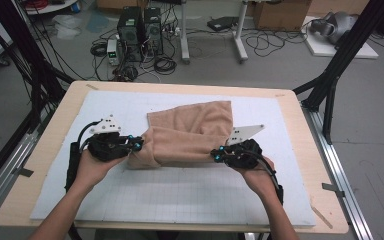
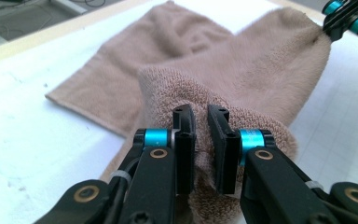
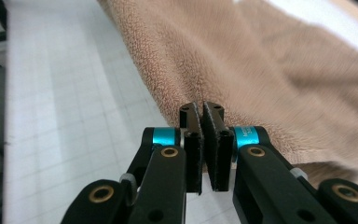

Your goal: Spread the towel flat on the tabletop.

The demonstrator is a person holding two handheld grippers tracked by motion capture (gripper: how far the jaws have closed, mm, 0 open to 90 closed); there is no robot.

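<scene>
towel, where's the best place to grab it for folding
By its two near corners, one gripper from each side. The towel lies flat farther back; the left gripper and right gripper are each shut on its near edge, lifted off the white mat.

The high view looks forward and down over the whole table [image 1: 55, 117], while each gripper view sits close against the tan towel [image 1: 190, 132], their shared ground, facing it from opposite ends.

A tan terry-cloth towel [image 1: 190, 132] is lying across the middle of the table, its far part spreading flat while its near edge is bunching and lifting at both the left and right corners.
</scene>
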